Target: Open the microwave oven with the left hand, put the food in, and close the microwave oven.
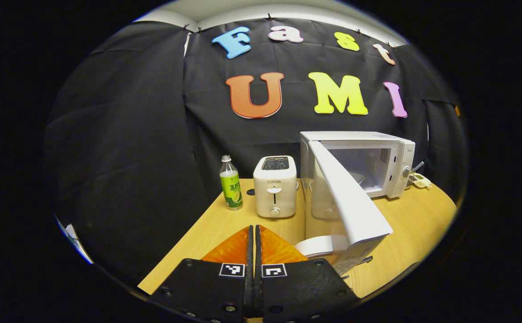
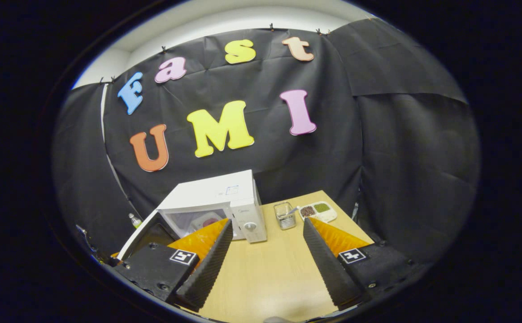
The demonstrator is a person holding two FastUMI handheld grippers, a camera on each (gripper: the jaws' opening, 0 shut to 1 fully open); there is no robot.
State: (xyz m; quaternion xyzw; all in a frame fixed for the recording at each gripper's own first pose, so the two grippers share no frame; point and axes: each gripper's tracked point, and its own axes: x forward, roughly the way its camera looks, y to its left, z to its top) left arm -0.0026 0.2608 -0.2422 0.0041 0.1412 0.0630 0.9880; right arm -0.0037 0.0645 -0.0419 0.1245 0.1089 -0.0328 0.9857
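Your left gripper (image 1: 254, 231) has its fingers pressed together with nothing between them, low over the wooden table (image 1: 225, 224). At 2 o'clock from its tips hangs the microwave door (image 1: 350, 202), swung wide open toward you, its handle (image 1: 317, 246) just beside the right finger. Behind the door, the microwave oven (image 1: 368, 154) stands with its cavity exposed. At 12 o'clock sits a white toaster (image 1: 275, 186); at 11 o'clock, a green-labelled bottle (image 1: 231, 184) stands upright.

Your right gripper (image 2: 267, 229) is spread wide and carries nothing, with bare table (image 2: 265, 273) between its fingers. At 11 o'clock the microwave oven (image 2: 220, 197) shows food on a plate (image 2: 205, 222) inside the cavity, the open door (image 2: 151, 233) behind the left finger. At 12 o'clock stands a glass container (image 2: 284, 215); at 1 o'clock, a divided tray (image 2: 318, 210) of green and brown contents.
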